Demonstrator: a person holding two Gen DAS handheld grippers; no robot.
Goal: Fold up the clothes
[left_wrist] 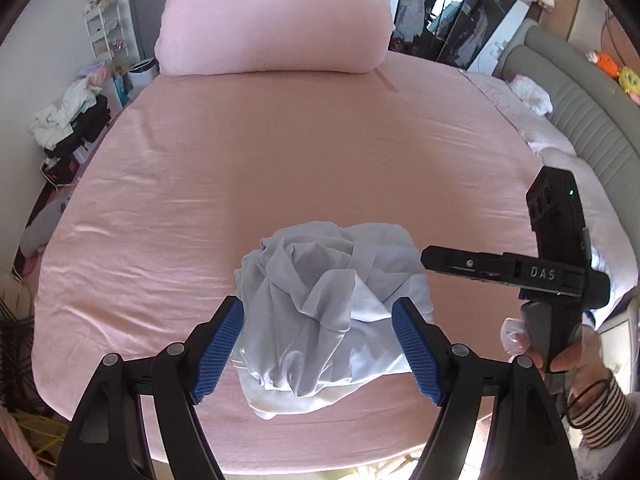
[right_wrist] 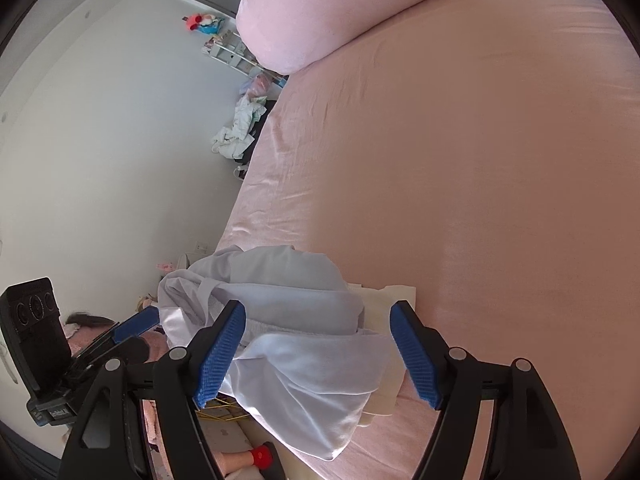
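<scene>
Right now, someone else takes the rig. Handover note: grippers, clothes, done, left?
Left gripper: open, above the garment, nothing between its pads.
Right gripper: open too, hovering over the same pile from the bed's edge, holding nothing.
Clothes: one pale lavender-white garment lies crumpled in a heap near the front edge of the pink bed; part of it hangs over the edge. A cream piece shows under it in the right wrist view.
Done: no neat fold visible.
Left: spread the garment flat on the sheet, then fold it.
</scene>
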